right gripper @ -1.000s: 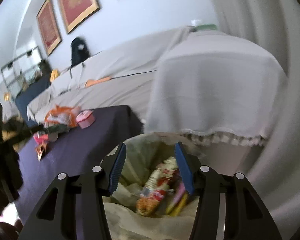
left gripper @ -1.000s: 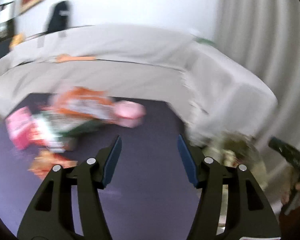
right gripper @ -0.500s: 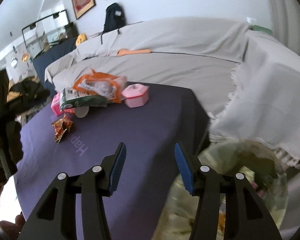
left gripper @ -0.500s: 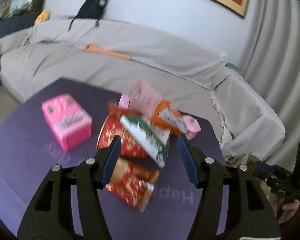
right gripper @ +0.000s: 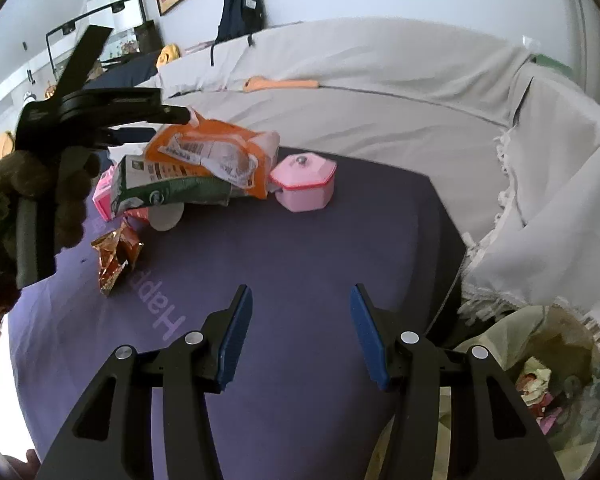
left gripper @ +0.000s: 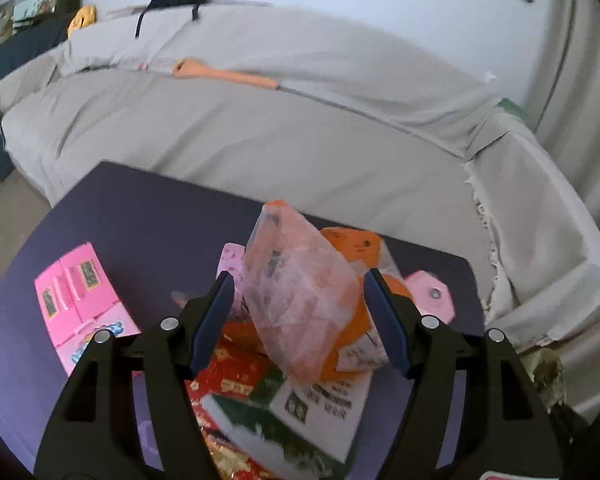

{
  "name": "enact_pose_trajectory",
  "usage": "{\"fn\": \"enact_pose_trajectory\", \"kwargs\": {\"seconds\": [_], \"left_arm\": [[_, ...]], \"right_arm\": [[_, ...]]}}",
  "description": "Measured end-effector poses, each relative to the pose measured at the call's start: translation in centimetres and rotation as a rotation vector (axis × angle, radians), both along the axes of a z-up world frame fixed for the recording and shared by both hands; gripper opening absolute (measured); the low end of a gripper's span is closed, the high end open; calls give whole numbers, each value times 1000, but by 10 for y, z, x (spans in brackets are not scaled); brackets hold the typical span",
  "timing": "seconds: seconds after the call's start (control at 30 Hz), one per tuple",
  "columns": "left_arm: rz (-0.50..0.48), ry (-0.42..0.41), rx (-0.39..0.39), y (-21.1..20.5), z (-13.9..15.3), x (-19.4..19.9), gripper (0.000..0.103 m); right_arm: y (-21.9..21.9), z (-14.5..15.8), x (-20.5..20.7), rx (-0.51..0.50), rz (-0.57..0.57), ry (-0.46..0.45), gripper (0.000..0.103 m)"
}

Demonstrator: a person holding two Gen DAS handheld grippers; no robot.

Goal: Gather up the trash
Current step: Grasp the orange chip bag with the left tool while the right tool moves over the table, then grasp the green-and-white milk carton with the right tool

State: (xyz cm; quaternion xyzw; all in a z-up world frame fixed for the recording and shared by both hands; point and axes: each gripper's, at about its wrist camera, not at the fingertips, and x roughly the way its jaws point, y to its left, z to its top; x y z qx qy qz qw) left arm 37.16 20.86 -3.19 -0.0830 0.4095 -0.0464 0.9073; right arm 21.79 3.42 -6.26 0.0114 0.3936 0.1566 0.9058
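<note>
A pile of trash lies on the purple table (right gripper: 300, 264). On top is an orange and clear plastic bag (left gripper: 300, 296) (right gripper: 216, 152), over a green and white packet (left gripper: 300, 412) (right gripper: 168, 184) and a red wrapper (left gripper: 236, 372). My left gripper (left gripper: 298, 312) is open, its jaws on either side of the orange bag's raised end. From the right wrist view the left gripper (right gripper: 140, 120) sits above the pile. My right gripper (right gripper: 300, 332) is open and empty over bare table. A crumpled gold wrapper (right gripper: 116, 256) lies apart.
A pink carton (left gripper: 80, 304) lies left of the pile. A pink lidded box (right gripper: 304, 184) (left gripper: 432, 300) stands right of it. A trash bag (right gripper: 540, 372) with wrappers inside hangs off the table's right edge. A covered grey sofa (left gripper: 260, 128) runs behind.
My left gripper has moved in over the pile, and the orange bag now stands between its jaws. My right gripper has swung away from the trash bag to above the table.
</note>
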Motion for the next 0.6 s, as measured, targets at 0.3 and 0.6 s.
{"fn": "enact_pose_trajectory", "kwargs": {"seconds": [0.3,0.6], "left_arm": [[-79,-19,-108,27,0,-35,26],[44,-189,-60,90,43,-119,25]], "right_arm": [[3,4,2,17,-24,34,48],[46,15,19,186,-28,77,48]]}}
